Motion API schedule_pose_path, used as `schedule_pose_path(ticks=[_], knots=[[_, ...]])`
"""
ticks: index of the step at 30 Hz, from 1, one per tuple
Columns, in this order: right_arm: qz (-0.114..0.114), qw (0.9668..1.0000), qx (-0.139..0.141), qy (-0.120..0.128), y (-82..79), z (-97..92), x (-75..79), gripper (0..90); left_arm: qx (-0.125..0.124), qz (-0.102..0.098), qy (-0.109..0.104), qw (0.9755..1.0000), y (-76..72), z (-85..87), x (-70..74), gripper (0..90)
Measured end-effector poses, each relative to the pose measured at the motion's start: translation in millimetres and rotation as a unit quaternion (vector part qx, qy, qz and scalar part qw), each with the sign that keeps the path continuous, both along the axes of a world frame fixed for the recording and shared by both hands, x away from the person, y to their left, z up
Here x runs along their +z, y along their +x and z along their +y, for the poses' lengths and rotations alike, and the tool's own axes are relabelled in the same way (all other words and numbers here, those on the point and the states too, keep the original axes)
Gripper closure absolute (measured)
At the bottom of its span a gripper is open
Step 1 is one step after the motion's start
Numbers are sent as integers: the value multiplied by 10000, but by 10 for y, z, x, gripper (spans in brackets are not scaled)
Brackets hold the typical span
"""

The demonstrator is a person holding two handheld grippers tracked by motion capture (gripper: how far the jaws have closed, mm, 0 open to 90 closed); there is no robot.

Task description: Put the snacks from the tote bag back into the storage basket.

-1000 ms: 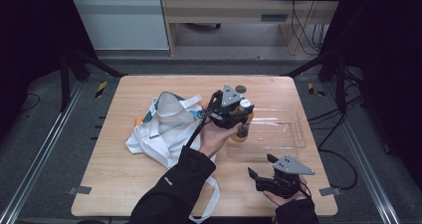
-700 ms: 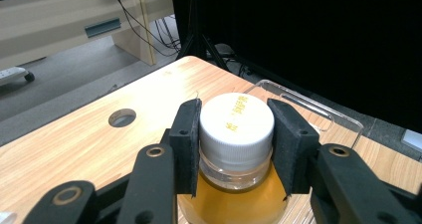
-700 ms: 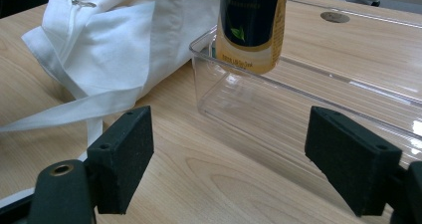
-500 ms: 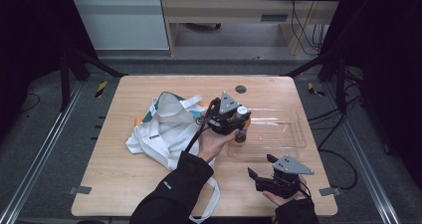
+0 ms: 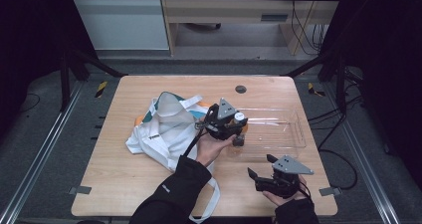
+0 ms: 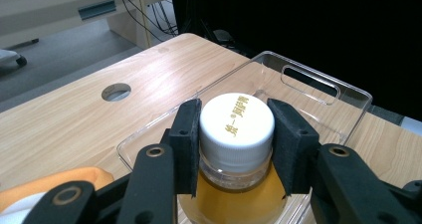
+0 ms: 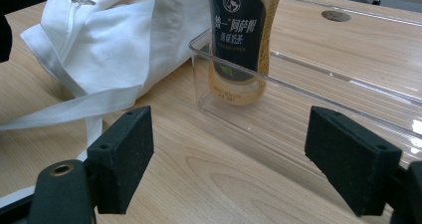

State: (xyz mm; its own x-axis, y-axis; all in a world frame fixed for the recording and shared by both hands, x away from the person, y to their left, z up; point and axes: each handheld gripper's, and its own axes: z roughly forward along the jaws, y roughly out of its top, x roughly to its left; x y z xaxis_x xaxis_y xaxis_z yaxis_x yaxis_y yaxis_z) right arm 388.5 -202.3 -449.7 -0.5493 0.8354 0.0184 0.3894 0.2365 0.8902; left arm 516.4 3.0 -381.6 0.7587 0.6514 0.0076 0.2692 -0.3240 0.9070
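A bottle (image 6: pixel 237 115) of amber liquid with a white cap and a dark label (image 7: pixel 239 40) stands upright. My left gripper (image 6: pixel 237 129) is shut on its neck and cap, one pad on each side. In the high view the left gripper (image 5: pixel 239 123) holds the bottle (image 5: pixel 239 135) in the left end of a clear plastic tray (image 5: pixel 298 129). The bottle's base is at the tray's floor or just above it; I cannot tell which. My right gripper (image 5: pixel 261 167) rests near the table's front right edge. Its jaws (image 7: pixel 239 169) stand wide open, facing the tray, with nothing between them.
A crumpled white cloth bag (image 5: pixel 164 129) with long handles lies left of the tray (image 7: pixel 318 84), and something orange (image 5: pixel 141 119) peeks from under it. A round cable hole (image 5: pixel 241 89) sits near the table's far edge. Black frame posts flank the table.
My left gripper has come down with the bottle, from above the tray's left end into it. The right gripper has kept still.
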Motion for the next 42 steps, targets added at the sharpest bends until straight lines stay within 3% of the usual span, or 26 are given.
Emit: schedule_pose_path(ticks=[12, 28, 34, 42], knots=[[8, 10000, -5, 22, 2, 2, -3, 194, -19, 64, 94, 9999, -4, -25, -76, 588], [49, 10000, -27, -9, 7, 4, -11, 191, -108, -88, 20, 9999, -22, -21, -122, 578], [59, 10000, -49, 16, 11, -1, -14, 189, -95, 41, 41, 9999, -25, 23, -105, 495], [34, 9999, -113, -11, 25, -22, -16, 178, -213, 59, 124, 9997, -126, 225, -40, 397]])
